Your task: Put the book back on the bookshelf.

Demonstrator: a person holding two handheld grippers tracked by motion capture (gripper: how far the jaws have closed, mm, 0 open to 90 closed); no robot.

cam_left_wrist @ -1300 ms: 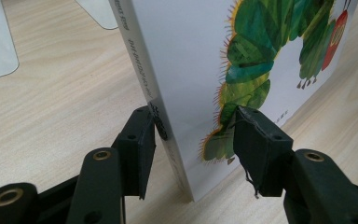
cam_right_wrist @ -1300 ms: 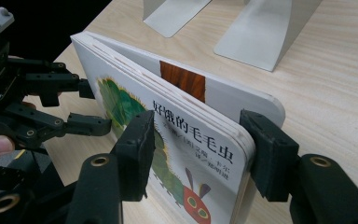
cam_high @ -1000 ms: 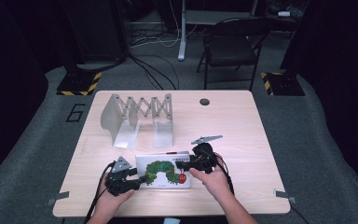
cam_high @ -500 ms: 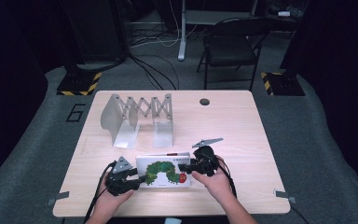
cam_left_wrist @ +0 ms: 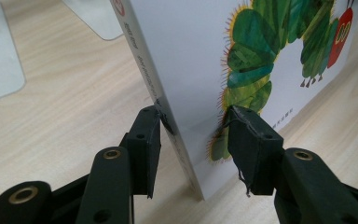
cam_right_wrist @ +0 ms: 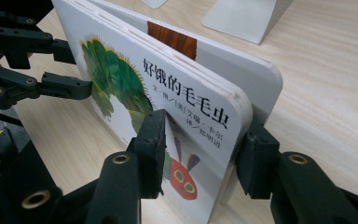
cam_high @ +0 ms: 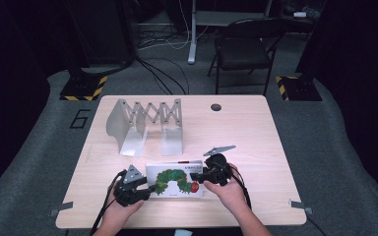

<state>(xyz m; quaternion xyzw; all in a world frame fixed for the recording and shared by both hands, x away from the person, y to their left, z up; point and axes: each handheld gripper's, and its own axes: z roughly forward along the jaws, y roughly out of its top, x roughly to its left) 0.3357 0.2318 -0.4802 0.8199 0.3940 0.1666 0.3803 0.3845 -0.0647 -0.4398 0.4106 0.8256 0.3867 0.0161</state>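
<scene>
White book (cam_high: 173, 180) cover with a green caterpillar, red face and black lettering; black gripper (cam_high: 134, 189) on one end, another black gripper (cam_high: 200, 175) opposite; pale wood-grain surface (cam_high: 256, 132); silvery-grey rack (cam_high: 145, 124).

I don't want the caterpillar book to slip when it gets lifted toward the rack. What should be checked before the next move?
1. Right gripper shut on the book: ok.
2. Left gripper jaws pressing both covers: cannot tell; they have just been closing around the spine end.
3. Book stands on edge on the table: ok.
4. Rack slots free: ok.
5. Path to rack unobstructed: ok.
</scene>
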